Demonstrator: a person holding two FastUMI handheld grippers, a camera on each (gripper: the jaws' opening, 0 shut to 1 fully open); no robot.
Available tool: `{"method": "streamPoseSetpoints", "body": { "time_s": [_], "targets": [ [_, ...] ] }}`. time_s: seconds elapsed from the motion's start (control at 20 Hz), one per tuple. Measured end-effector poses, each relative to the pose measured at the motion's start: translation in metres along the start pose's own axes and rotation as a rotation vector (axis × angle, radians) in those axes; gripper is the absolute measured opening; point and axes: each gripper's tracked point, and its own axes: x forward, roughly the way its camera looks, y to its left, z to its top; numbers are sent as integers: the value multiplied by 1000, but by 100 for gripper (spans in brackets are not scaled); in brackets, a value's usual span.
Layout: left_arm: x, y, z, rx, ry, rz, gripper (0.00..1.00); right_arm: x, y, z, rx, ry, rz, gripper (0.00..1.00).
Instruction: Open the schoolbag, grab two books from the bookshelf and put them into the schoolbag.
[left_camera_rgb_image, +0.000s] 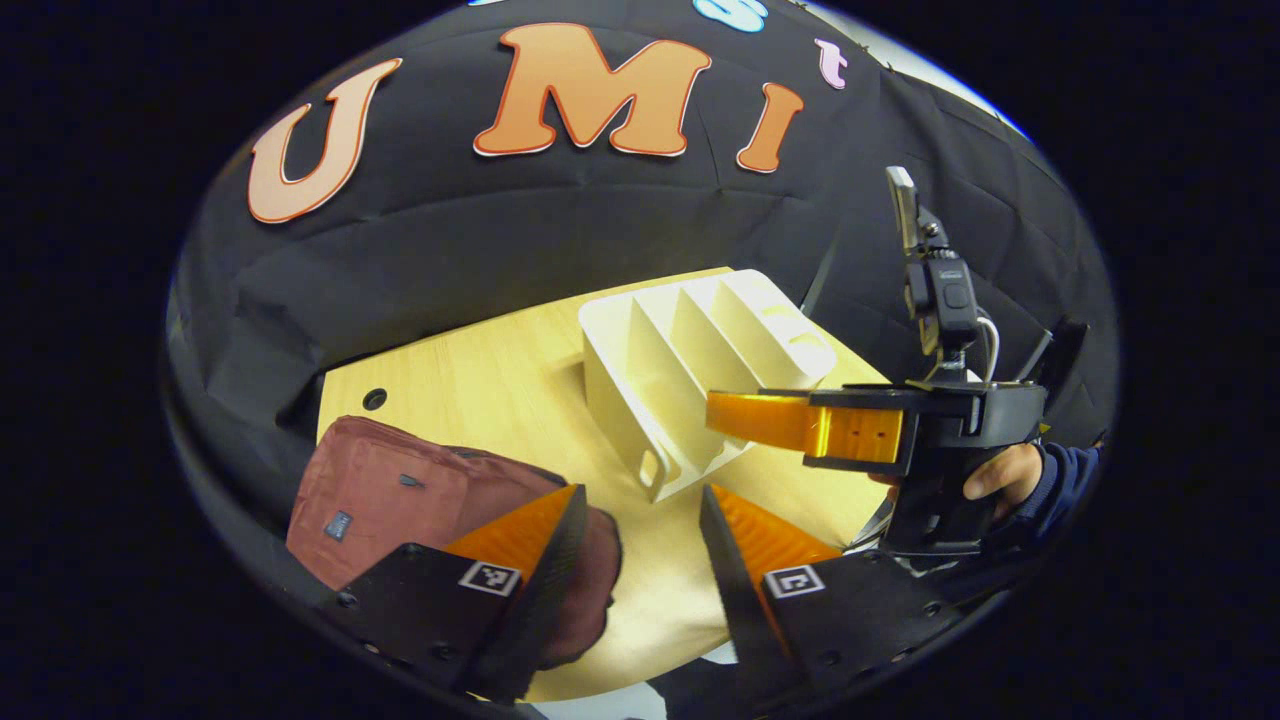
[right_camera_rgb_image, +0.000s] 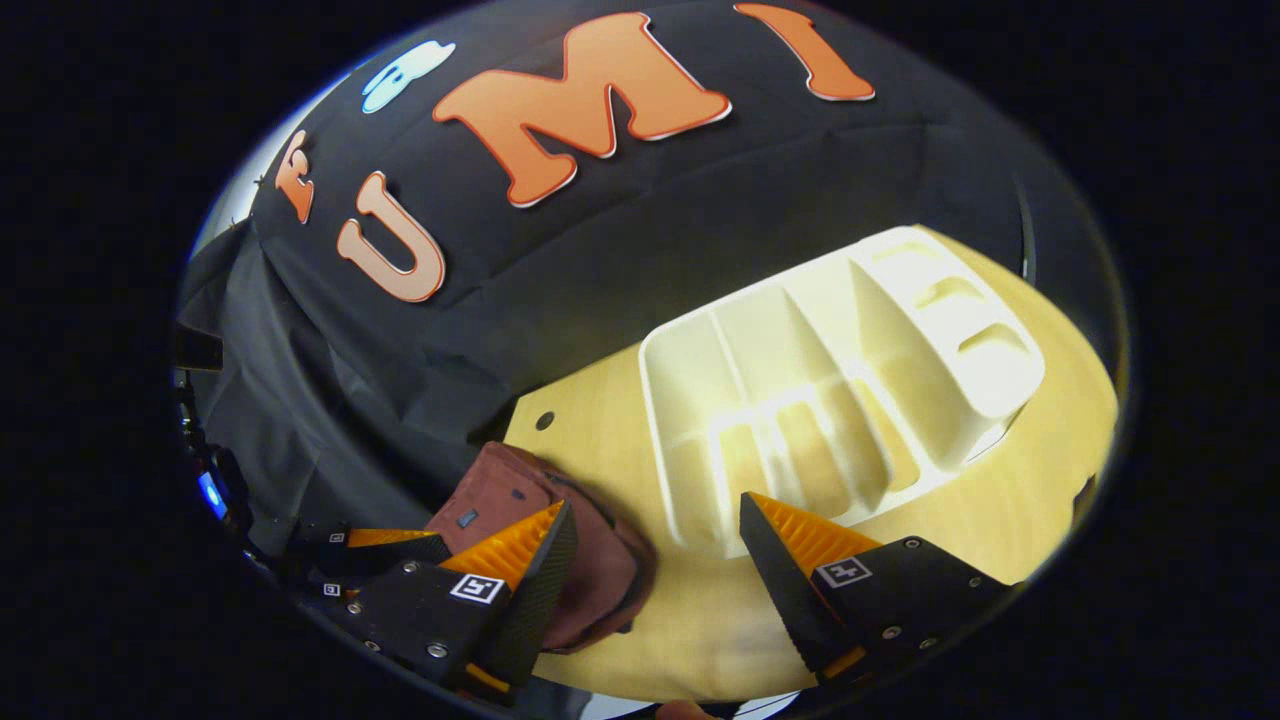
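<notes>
In the left gripper view, the bag (left_camera_rgb_image: 400, 510) lies on the tabletop (left_camera_rgb_image: 500, 390) just ahead of the left tool (left_camera_rgb_image: 640, 545), under its left finger. It looks slumped and I cannot tell if its zipper is open. This tool has its fingers wide apart and holds nothing, probably so that it is ready for the bag. Ahead and a little right stands the shelf (left_camera_rgb_image: 690, 370); its slots look empty, and I see no books. Further right, a hand (left_camera_rgb_image: 1005, 475) carries the right tool (left_camera_rgb_image: 770, 420) level in front of the shelf.

In the right gripper view, the bag (right_camera_rgb_image: 540, 540) is by the left finger of the right tool (right_camera_rgb_image: 655, 560), which is also wide open and empty. The shelf (right_camera_rgb_image: 830, 380) is ahead and to the right, with bare slots.
</notes>
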Motion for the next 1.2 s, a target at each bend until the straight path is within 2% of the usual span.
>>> {"method": "streamPoseSetpoints", "body": {
  "time_s": [0.05,0.1,0.2,0.45,0.75,0.85,1.0,1.15,1.2],
  "targets": [
    [3,-5,5,-12,-13,9,82,-8,-14,12,-26,-24,-16,97],
    [8,-10,8,-25,-32,17,86,-15,-25,25,-51,-48,-22,97],
    [14,-16,16,-55,-77,54,89,-31,-45,45,-95,-89,-39,97],
    [24,-23,47,-127,-228,191,91,-70,-77,79,-221,-164,-51,97],
    [25,-11,71,-161,-424,348,94,-117,-86,108,-343,-289,-40,97],
    [20,-11,81,-147,-486,389,96,-127,-85,113,-359,-328,-32,96],
    [14,-11,92,-162,-565,459,96,-133,-81,105,-349,-330,23,97],
    [13,-10,88,-164,-589,498,96,-134,-82,104,-338,-343,18,97],
    [10,-6,84,-162,-595,528,96,-135,-82,103,-348,-352,18,100]
  ]
}}
